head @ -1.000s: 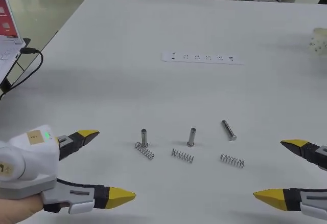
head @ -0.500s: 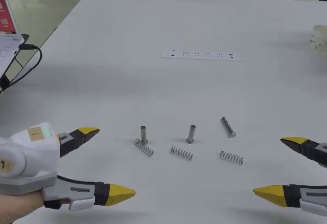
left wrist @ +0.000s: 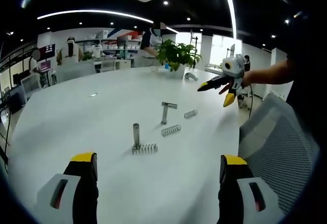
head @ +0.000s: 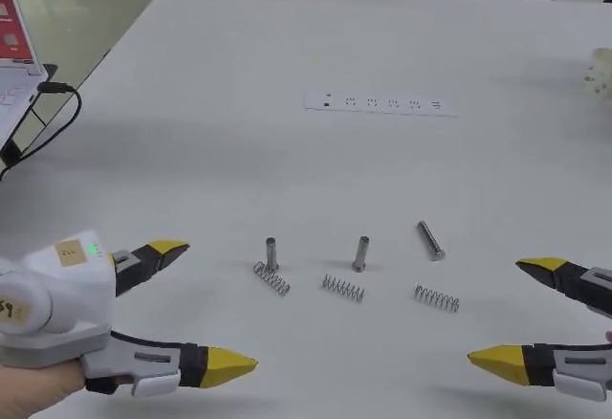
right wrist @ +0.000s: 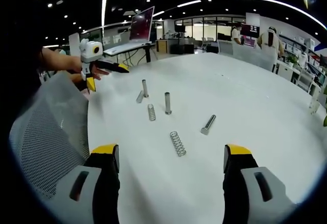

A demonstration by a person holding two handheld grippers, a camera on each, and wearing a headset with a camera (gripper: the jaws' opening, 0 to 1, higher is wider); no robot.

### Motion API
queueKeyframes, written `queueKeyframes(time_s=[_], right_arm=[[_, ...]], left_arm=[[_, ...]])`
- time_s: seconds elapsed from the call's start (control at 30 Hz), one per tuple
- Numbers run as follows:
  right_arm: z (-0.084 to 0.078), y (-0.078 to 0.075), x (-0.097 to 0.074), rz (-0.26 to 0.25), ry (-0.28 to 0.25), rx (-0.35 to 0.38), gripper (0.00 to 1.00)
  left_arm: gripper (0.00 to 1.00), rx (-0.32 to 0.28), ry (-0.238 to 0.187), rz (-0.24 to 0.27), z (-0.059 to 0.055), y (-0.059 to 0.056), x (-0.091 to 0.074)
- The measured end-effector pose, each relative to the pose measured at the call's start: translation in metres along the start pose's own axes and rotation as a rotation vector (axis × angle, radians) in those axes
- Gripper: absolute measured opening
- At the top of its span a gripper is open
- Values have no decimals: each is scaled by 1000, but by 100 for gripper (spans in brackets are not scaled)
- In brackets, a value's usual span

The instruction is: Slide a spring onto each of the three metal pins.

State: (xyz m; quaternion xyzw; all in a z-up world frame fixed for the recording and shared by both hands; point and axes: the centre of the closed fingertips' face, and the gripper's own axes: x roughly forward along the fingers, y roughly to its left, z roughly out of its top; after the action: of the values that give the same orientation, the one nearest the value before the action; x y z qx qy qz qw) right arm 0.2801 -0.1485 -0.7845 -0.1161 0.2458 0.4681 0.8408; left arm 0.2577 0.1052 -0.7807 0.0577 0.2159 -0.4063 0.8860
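Observation:
Three metal pins stand or lie in a row on the white table: the left pin (head: 272,253) and the middle pin (head: 361,253) are upright, the right pin (head: 429,241) lies on its side. A loose spring lies by each: left spring (head: 272,278), middle spring (head: 342,288), right spring (head: 437,297). My left gripper (head: 198,308) hovers open at the near left, well short of the left pin (left wrist: 136,134). My right gripper (head: 519,315) hovers open at the near right, facing the right spring (right wrist: 177,143) and the lying pin (right wrist: 208,124). Neither holds anything.
A white power strip (head: 375,104) lies further back on the table (head: 287,170). A laptop (head: 11,51) with a black cable (head: 53,118) sits off the left edge. A small white object (head: 600,72) is at the far right. A mesh chair back (left wrist: 276,142) stands beside the table.
Both grippers stay open and nearly in place. The small shift of the pins and springs in the picture comes from the head camera moving.

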Motion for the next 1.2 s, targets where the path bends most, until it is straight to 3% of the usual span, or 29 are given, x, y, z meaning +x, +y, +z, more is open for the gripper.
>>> queueKeyframes(time_s=[0.17,0.3,0.67,1.2], right_arm=[[1,-1,3,9,8,0,83],[-3,-7,7,4,39,43,80],[5,-8,14,31,51,86,75],[15,-16,29,46,69,90,71]], left_arm=[[97,-2,-4,0,1,2,0],[97,-3,-5,1,1,3,1],[97,-8,-7,1,-1,6,2],[97,-10,-4,3,-3,8,3]])
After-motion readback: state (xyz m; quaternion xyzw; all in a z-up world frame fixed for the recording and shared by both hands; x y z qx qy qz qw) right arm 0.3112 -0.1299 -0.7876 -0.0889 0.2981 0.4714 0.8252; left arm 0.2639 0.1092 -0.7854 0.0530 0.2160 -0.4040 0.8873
